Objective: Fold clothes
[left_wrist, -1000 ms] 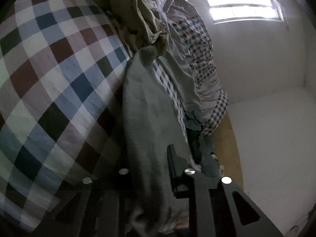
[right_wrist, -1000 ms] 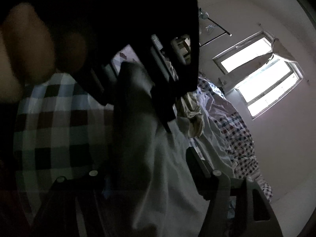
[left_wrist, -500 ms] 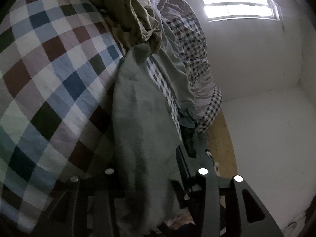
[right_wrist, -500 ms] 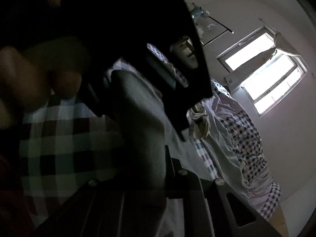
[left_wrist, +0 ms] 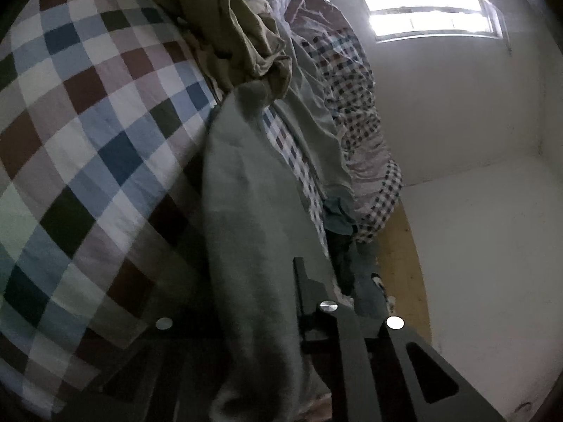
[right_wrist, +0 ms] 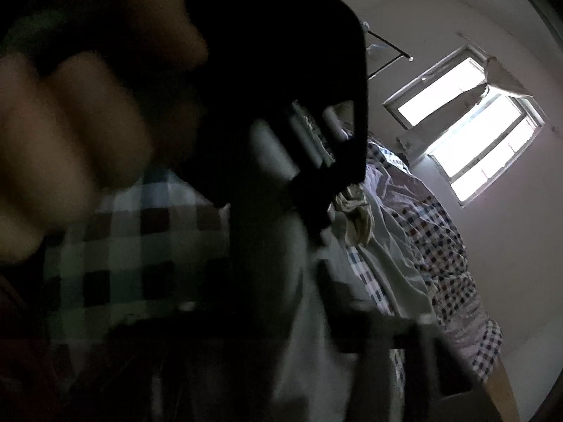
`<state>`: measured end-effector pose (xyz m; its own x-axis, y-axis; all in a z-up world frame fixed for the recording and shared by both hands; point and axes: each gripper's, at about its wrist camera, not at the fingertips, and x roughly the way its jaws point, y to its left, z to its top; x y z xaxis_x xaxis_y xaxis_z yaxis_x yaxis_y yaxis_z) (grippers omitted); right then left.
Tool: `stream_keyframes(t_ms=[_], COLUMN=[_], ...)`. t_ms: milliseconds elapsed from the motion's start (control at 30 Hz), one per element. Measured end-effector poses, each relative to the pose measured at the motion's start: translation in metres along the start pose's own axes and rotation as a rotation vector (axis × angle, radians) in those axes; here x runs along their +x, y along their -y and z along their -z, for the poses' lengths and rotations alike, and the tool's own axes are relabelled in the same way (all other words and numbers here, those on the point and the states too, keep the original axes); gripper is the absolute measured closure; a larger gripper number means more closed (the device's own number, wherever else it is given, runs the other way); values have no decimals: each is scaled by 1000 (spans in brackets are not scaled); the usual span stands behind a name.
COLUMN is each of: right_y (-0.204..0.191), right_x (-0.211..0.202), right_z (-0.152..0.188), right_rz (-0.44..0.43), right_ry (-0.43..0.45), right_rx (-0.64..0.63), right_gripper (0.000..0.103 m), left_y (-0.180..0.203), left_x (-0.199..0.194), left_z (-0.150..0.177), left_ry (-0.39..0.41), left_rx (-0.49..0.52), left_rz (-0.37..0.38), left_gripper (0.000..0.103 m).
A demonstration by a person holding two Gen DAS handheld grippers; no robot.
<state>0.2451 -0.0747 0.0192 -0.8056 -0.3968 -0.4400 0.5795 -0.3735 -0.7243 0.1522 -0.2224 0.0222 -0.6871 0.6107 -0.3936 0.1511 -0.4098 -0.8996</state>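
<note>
A long grey-green garment lies bunched lengthwise over the checked bedsheet and runs down between the fingers of my left gripper. Its jaws are closing and pinch the cloth. In the dark, blurred right wrist view the same garment passes between the fingers of my right gripper. Those jaws are opening and stand apart from the cloth. Further up that view, a person's hand holds the black left gripper on the garment.
An olive cloth and a small-checked quilt are heaped at the far end of the bed. More clothes hang by the bed's edge above a wooden floor strip. A white wall with a bright window lies to the right.
The left jaws spread wider half a second ago and have narrowed on the garment again. The right jaws had pinched the garment and have spread apart. Neither hand has shifted much.
</note>
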Motion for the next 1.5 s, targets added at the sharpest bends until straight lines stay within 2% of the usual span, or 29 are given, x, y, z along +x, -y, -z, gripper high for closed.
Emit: stream_keyframes(t_ms=[33, 133, 267, 400, 467, 633, 833, 1100, 1267, 1500], right_y=[-3, -11, -2, 15, 39, 73, 119, 130, 124, 98], right_x=[-2, -9, -13, -9, 1, -5, -20, -57, -64, -64], right_z=[5, 21, 48, 77, 95, 134, 200, 249, 258, 256], right_rz=[29, 98, 160, 244, 278, 321, 356, 451, 513, 631], right_ry=[-14, -67, -144, -219, -253, -306, -442, -537, -576, -570], right_rx=[-8, -26, 12, 54, 90, 116, 150, -23, -67, -213], right_gripper=[36, 30, 20, 20, 20, 18, 18, 16, 17, 17], left_y=[1, 6, 13, 18, 21, 25, 20, 21, 19, 14], left_x=[0, -1, -2, -2, -2, -5, -6, -6, -5, -6], left_z=[-1, -2, -3, -5, -6, -10, -11, -11, -11, -10], left_ry=[-4, -11, -12, -9, -8, -1, -6, -2, -1, 3], left_rx=[-1, -2, 3, -8, -15, -20, -46, -49, -59, -68], left_rz=[2, 8, 21, 46, 59, 78, 74, 77, 69, 47], left_gripper=[93, 93, 94, 94, 94, 95, 95, 95, 95, 95])
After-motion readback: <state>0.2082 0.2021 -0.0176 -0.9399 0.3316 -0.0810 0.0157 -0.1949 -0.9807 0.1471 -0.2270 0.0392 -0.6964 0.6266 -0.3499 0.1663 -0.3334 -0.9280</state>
